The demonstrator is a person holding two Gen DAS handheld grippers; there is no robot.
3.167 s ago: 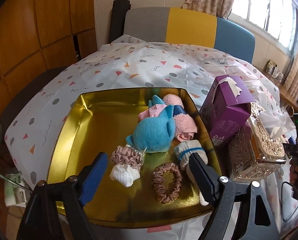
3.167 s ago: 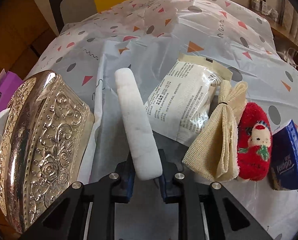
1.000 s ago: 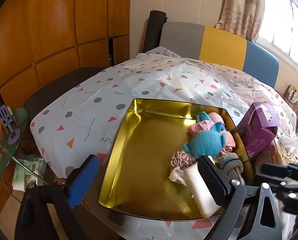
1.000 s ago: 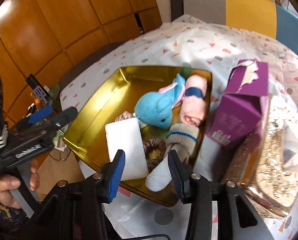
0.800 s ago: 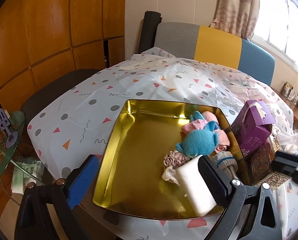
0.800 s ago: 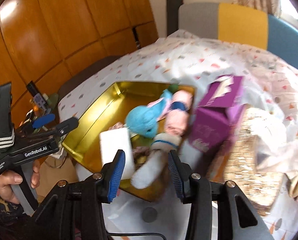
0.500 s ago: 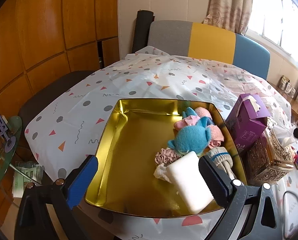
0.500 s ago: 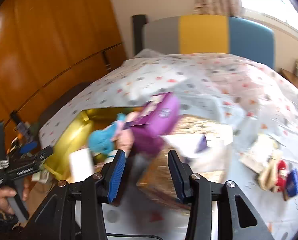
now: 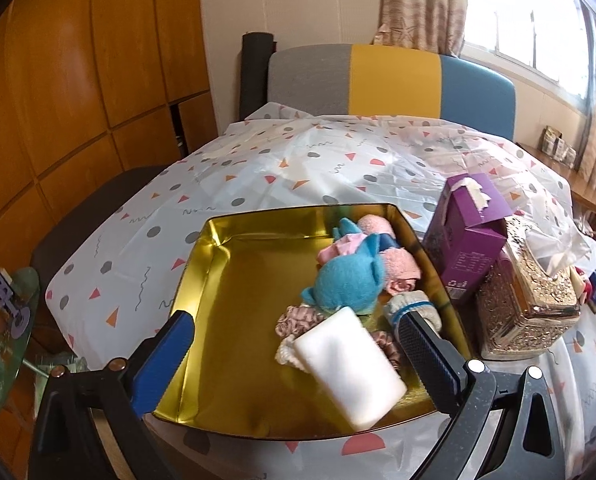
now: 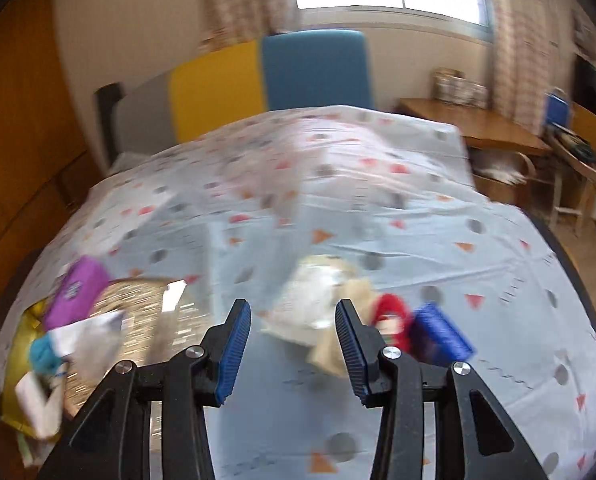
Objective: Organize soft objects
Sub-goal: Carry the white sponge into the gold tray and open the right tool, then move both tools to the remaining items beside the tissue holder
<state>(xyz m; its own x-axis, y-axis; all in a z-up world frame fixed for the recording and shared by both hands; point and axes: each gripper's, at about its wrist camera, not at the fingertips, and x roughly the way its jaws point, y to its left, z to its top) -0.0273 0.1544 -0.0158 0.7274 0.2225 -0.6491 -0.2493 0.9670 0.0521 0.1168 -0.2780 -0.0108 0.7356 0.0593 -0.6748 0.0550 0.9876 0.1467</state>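
A table under a dotted cloth is being shown, with wood panelling at the left and a grey, yellow and blue chair behind it. Toward the left, a gold tray is being seen over the left gripper, whose fingers are being held wide apart around nothing. In the tray's right half a white sponge is lying across a scrunchie, beside a blue plush, pink socks and a striped sock. Just right of the tray a purple box and an ornate tissue box are standing. In the blurred right view, the right gripper is being held spread and empty above the cloth; beyond it, what seems to be a packet, a beige cloth, a red plush and a blue pack are lying.
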